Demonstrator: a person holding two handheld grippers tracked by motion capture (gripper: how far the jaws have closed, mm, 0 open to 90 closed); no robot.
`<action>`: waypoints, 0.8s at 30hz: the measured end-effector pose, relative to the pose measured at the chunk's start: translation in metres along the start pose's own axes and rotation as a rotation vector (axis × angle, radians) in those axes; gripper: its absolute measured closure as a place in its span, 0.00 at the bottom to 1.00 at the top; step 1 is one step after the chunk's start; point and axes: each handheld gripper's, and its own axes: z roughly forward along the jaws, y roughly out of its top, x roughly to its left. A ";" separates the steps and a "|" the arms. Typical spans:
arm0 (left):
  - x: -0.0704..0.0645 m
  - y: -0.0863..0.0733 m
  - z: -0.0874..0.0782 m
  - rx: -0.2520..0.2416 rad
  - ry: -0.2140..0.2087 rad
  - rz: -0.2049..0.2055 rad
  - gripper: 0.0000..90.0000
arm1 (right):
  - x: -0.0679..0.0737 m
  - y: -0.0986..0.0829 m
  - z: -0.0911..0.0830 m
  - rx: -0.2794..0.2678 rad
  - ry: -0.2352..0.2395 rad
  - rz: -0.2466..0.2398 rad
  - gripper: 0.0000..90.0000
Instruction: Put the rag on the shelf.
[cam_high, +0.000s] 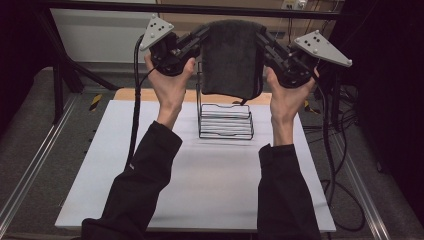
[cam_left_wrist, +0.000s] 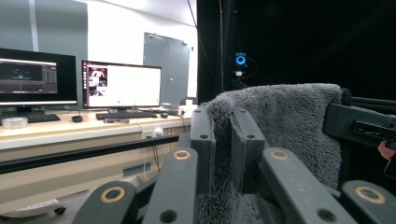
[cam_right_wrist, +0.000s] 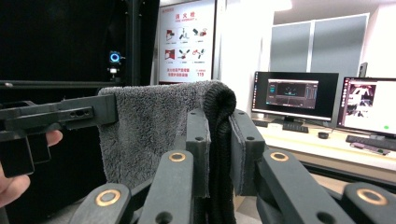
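- Towel (cam_high: 231, 57), dark grey, hangs in the air above the far part of the table (cam_high: 200, 185) in the high view, stretched between the two grippers; its lower edge hangs in front of the upper part of the wire rack (cam_high: 226, 121), which stands on the table.
- Left gripper (cam_high: 199, 39) clamps the towel's upper left corner; right gripper (cam_high: 264, 40) clamps the upper right corner. Both hands are raised level.
- Left gripper view: its jaws stand closed on a fold of the towel (cam_left_wrist: 280, 126) with pile bulging between them; the other gripper (cam_left_wrist: 362, 125) holds the far corner. Monitors (cam_left_wrist: 122, 85) on a desk lie well behind.
- Right gripper view: its jaws are closed on the towel's (cam_right_wrist: 154, 126) rolled edge; the far gripper (cam_right_wrist: 60, 115) pinches the opposite corner, with fingers (cam_right_wrist: 21, 182) of that hand beside it.
- Judgement: step in hand appears to be carrying the spread towel toward the rack. Next move likely calls for lowering both grippers together, keeping the cloth taut and centred over the rack's top wire, and holding both grips until the cloth lies over it.
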 end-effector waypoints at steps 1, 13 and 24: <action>0.001 0.001 0.002 0.002 0.000 -0.003 0.89 | -0.002 0.002 0.003 0.003 0.002 -0.002 0.89; 0.007 0.018 0.021 0.002 0.010 -0.002 0.89 | -0.020 0.017 0.022 -0.008 -0.002 -0.008 0.89; 0.020 0.025 0.035 -0.001 0.030 -0.003 0.89 | -0.029 0.023 0.042 -0.012 -0.008 -0.019 0.89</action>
